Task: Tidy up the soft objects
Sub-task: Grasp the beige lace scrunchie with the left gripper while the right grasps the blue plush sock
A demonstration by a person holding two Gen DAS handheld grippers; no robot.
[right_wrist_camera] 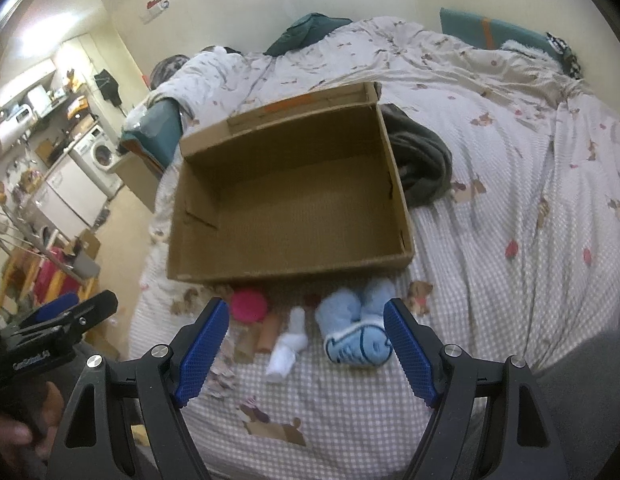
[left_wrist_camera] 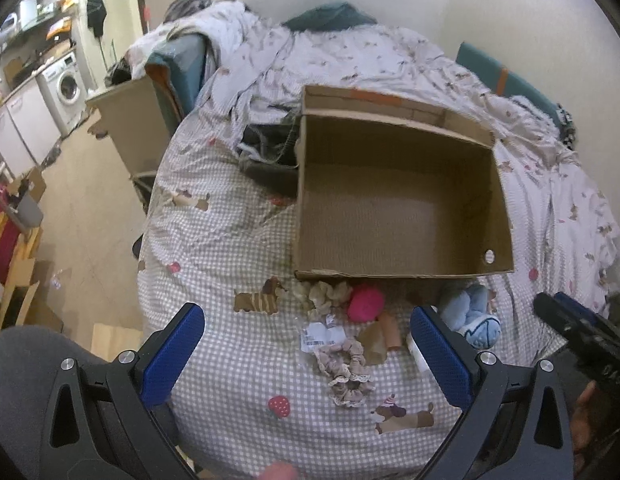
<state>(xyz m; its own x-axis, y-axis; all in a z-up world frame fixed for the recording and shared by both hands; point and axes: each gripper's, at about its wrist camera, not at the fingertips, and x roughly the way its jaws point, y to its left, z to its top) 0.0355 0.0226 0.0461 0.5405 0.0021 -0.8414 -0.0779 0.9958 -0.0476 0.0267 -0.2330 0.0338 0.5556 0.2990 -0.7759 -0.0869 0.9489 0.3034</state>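
An open, empty cardboard box (left_wrist_camera: 402,200) (right_wrist_camera: 293,196) lies on the checked bedspread. In front of it sit soft items: a beige scrunchie (left_wrist_camera: 322,294), a lace-edged scrunchie (left_wrist_camera: 348,372), a pink round plush (left_wrist_camera: 366,302) (right_wrist_camera: 249,306), a blue plush slipper (left_wrist_camera: 476,316) (right_wrist_camera: 358,328), a rolled white sock (right_wrist_camera: 287,346) and a tan tube (left_wrist_camera: 390,330) (right_wrist_camera: 267,332). My left gripper (left_wrist_camera: 305,342) hangs open above the scrunchies, holding nothing. My right gripper (right_wrist_camera: 305,344) is open too, above the sock and the blue slipper.
A dark grey garment (left_wrist_camera: 269,152) (right_wrist_camera: 422,160) lies bunched against the box. A rumpled duvet (left_wrist_camera: 350,56) covers the far bed. A paper tag (left_wrist_camera: 322,336) lies by the scrunchies. The bed's left edge drops to a floor with a cabinet (left_wrist_camera: 133,128) and a washing machine (left_wrist_camera: 65,88).
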